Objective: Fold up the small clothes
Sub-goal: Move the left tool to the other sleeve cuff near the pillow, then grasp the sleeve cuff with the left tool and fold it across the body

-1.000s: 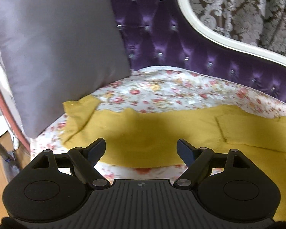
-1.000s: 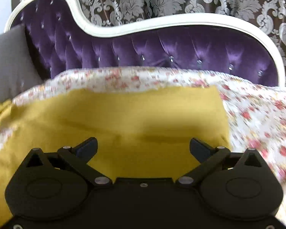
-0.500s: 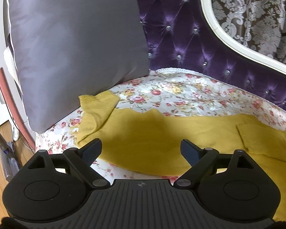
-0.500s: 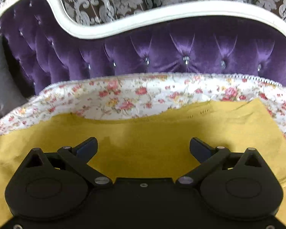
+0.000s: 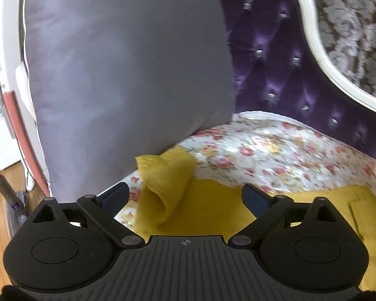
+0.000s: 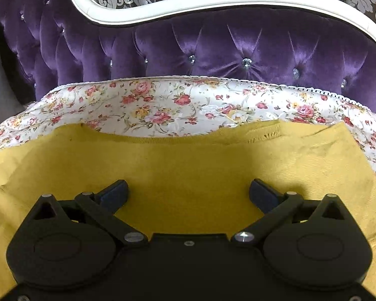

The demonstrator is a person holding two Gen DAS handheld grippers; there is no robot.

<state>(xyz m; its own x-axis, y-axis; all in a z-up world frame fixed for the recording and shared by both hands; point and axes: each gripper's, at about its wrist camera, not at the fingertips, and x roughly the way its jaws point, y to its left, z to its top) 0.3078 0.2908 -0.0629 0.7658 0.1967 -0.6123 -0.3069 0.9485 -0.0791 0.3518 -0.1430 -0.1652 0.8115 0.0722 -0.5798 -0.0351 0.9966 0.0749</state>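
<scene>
left wrist view: the left gripper (image 5: pixel 183 195) has just been opening and now stands spread wide, nothing pinched, though the curled sleeve (image 5: pixel 165 188) of the mustard top (image 5: pixel 213 215) rises in the gap between the jaws without touching either pad. that sleeve lies bunched and half rolled at the foot of the grey cushion (image 5: pixel 122 75), on the floral sheet (image 5: pixel 263 150). it looks like the next thing to take; to do that well, come in low, close on the cuff end rather than the roll, and draw it flat across the body before creasing, keeping clear of the cushion. the knit is soft, matte and finely ribbed; the cushion smooth and faintly shiny; the purple headboard (image 5: pixel 275 62) velvety, tufted with glinting studs, edged in a white curved frame. right wrist view: the right gripper (image 6: pixel 188 195) hangs over the body of the top (image 6: pixel 188 165), its jaws also spread and empty. here the cloth lies fairly flat, its far hem (image 6: pixel 163 139) wavy against the sheet (image 6: pixel 188 100), a good anchor side while the sleeve is folded in.
</scene>
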